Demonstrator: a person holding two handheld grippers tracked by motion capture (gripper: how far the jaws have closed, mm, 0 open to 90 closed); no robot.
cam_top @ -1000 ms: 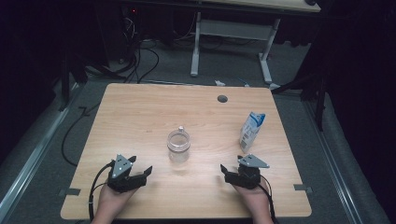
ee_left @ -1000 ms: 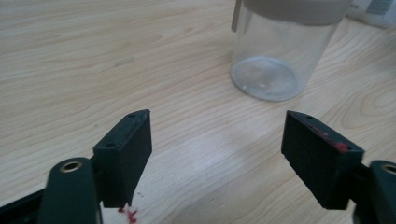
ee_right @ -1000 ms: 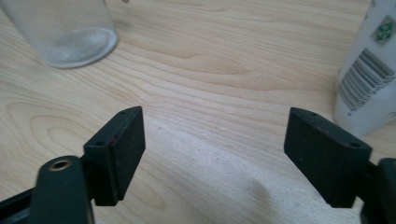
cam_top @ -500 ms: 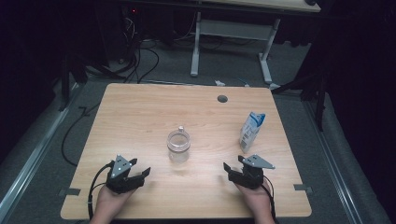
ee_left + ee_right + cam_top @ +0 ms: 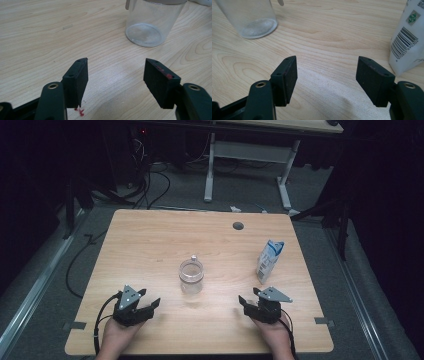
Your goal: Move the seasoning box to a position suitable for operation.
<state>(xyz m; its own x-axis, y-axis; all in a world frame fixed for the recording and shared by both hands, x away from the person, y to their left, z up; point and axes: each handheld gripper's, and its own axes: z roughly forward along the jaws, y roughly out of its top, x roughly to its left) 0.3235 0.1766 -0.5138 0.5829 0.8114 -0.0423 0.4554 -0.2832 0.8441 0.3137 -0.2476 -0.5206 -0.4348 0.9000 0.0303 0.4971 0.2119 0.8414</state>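
Both grippers are seen low in the high view — the left gripper [image 5: 149, 305] at lower left, the right gripper [image 5: 244, 301] at lower right, jaws spread with nothing between. A clear jar [image 5: 191, 276] stands mid-frame on the table [image 5: 150, 245], a carton [image 5: 270, 260] to its right.

In the left gripper view, the jaws have just been closing slightly, still apart over bare wood — the jar [image 5: 152, 23] at upper right.

In the right gripper view, the jar [image 5: 249, 17] is at upper left, the carton [image 5: 409, 37] at right.

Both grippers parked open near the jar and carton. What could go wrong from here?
1. The clear jar is see-through and light-looking; a one-sided touch from the left gripper might slide or tip it.
2. The milk carton stands tall and narrow, close ahead of the right gripper; a reach toward the jar may clip it.
3. Both grippers converging on the jar risk colliding.
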